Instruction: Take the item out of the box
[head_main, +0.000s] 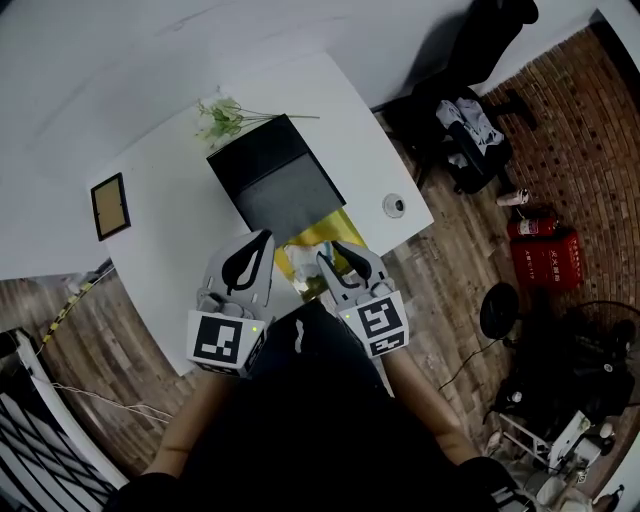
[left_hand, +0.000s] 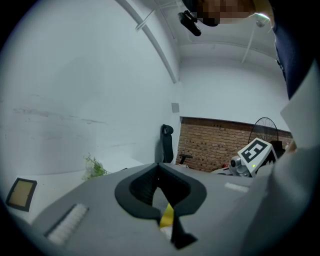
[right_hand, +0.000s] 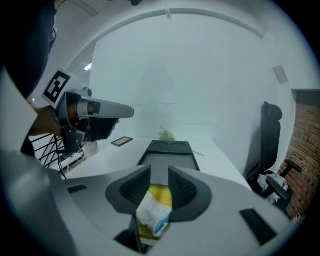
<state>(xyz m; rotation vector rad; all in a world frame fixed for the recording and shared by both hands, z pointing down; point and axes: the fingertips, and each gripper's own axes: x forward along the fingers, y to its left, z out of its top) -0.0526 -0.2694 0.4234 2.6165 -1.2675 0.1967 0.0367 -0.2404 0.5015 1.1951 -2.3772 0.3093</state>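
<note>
A black box (head_main: 275, 175) lies open on the white table (head_main: 160, 260), lid toward the far side; in the right gripper view the box (right_hand: 167, 150) runs straight ahead. A yellow packet with a crumpled white end (head_main: 312, 243) sits at the box's near end. My right gripper (head_main: 328, 260) is over it, and between its own jaws (right_hand: 159, 175) the yellow packet (right_hand: 156, 200) fills the narrow gap. My left gripper (head_main: 262, 245) hovers just left of the packet with its tips together (left_hand: 158, 169); a sliver of the yellow packet (left_hand: 166, 214) shows beneath them.
A small framed picture (head_main: 109, 206) lies at the table's left. A green sprig (head_main: 222, 118) rests behind the box, and a small round white object (head_main: 395, 206) sits near the right edge. On the floor to the right are an office chair (head_main: 470, 130) and red fire extinguishers (head_main: 545, 245).
</note>
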